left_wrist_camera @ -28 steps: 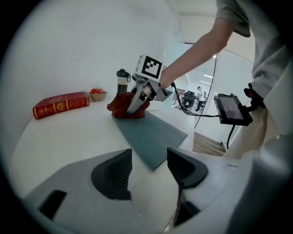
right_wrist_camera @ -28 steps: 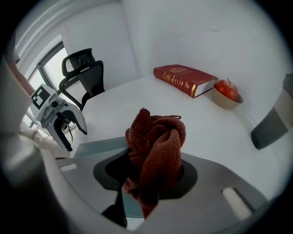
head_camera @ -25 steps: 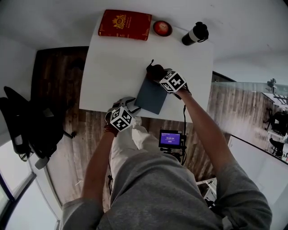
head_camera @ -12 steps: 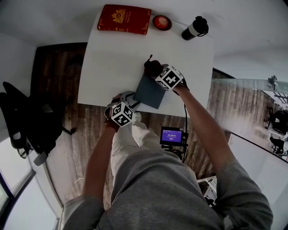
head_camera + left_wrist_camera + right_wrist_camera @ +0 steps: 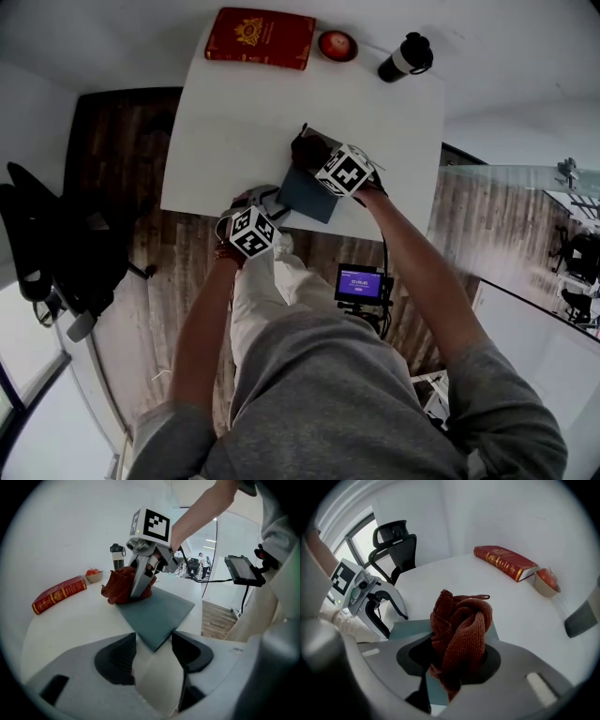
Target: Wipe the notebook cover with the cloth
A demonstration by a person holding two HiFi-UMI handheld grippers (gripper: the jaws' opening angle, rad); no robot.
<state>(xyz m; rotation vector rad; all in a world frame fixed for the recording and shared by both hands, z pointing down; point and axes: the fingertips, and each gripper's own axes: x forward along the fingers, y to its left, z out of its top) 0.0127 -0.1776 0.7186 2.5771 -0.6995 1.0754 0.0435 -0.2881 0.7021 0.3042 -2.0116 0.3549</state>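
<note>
Coarse knitted cloth [image 5: 461, 634]; matt, smooth notebook cover [image 5: 157, 613]; smooth white table [image 5: 244, 131]; wood-grain floor [image 5: 164, 281].

The notebook [image 5: 302, 194] lies at the table's [image 5: 234, 131] 6 o'clock edge, with the cloth [image 5: 307, 150] on its 12 o'clock end. The book [image 5: 261, 38], bowl [image 5: 337, 45] and travel mug [image 5: 405, 58] line the 12 o'clock edge.

No legible text anywhere — gold print on the red book [image 5: 505, 562] too small.

Slate-blue notebook [image 5: 304, 193] closed, flat at table [image 5: 234, 131] near edge; bunched rust-red cloth [image 5: 461, 630] on far corner.
</note>
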